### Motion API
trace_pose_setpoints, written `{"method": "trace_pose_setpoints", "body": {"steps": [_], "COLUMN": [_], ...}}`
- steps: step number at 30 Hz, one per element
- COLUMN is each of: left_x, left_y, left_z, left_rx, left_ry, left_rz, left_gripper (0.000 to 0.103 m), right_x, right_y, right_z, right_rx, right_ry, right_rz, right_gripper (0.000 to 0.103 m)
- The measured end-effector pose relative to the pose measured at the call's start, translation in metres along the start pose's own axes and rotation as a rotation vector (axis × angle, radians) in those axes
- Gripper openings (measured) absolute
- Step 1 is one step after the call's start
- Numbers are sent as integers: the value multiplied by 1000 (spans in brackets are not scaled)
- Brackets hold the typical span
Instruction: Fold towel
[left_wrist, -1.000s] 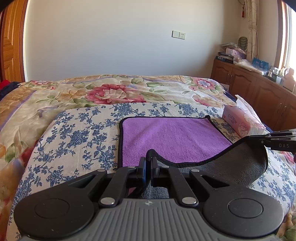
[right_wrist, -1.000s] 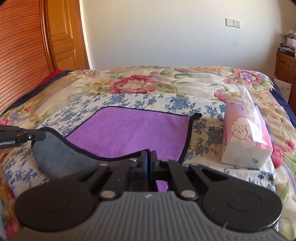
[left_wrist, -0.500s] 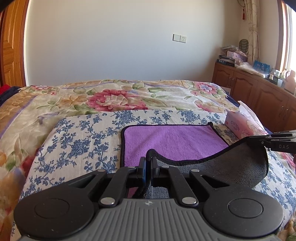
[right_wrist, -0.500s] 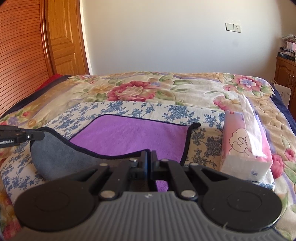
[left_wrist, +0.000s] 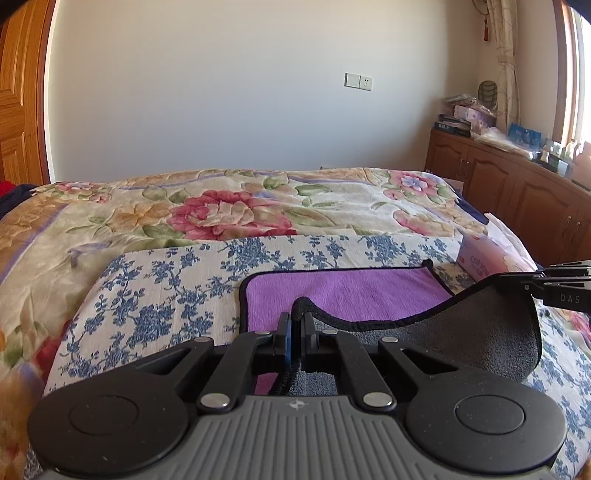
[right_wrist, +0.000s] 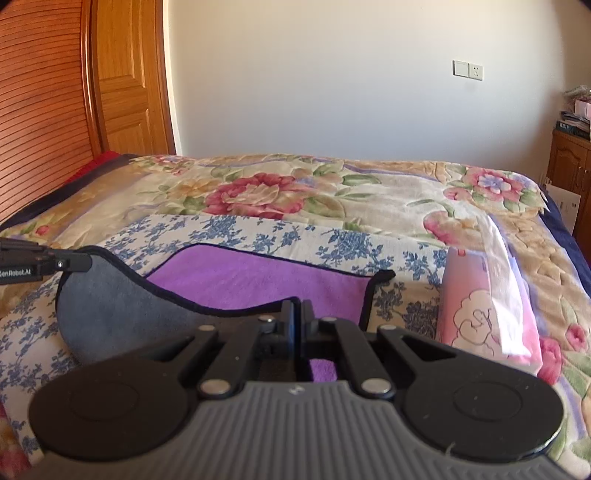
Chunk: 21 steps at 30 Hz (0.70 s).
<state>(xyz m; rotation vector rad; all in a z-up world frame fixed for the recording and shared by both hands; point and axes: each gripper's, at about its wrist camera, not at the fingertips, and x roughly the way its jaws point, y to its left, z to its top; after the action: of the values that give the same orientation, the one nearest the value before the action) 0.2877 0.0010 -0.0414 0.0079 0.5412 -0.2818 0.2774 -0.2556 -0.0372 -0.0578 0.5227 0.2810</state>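
The towel (left_wrist: 347, 291) is purple on top and grey underneath, with a black hem, and lies on a blue-flowered cloth (left_wrist: 155, 295) on the bed. My left gripper (left_wrist: 295, 319) is shut on its near left corner. My right gripper (right_wrist: 297, 308) is shut on its near right corner. Both hold the near edge lifted, so the grey underside (right_wrist: 110, 306) sags between them and faces me. The far half (right_wrist: 258, 280) rests flat. The right gripper shows at the right edge of the left view (left_wrist: 554, 286), the left gripper at the left edge of the right view (right_wrist: 44, 262).
A pink tissue box (right_wrist: 484, 310) lies on the bed just right of the towel. A floral quilt (left_wrist: 229, 210) covers the bed beyond. Wooden cabinets (left_wrist: 517, 192) stand at the right, a wooden door (right_wrist: 125, 81) at the left.
Both grippers have risen and moved forward over the towel with the near edge in them. Less of the purple face shows now.
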Motion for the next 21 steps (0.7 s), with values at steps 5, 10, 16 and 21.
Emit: {"method": "trace_pose_setpoints", "body": {"steps": [5, 10, 16, 21], "left_x": [10, 20, 33, 44], "left_y": [1, 0, 2, 5], "left_z": [8, 14, 20, 25], "left_rx": [2, 6, 12, 12], "left_ry": [-8, -13, -22, -27], "left_rz": [3, 5, 14, 15], "left_gripper": [5, 5, 5, 5], "right_x": [8, 16, 28, 39], "right_y": [-4, -9, -16, -21], "right_z": [4, 9, 15, 18], "right_rx": [-12, -21, -24, -29], "right_ry": [-8, -22, -43, -53], "right_rz": [-7, -15, -18, -29], "right_gripper": [4, 4, 4, 4]}}
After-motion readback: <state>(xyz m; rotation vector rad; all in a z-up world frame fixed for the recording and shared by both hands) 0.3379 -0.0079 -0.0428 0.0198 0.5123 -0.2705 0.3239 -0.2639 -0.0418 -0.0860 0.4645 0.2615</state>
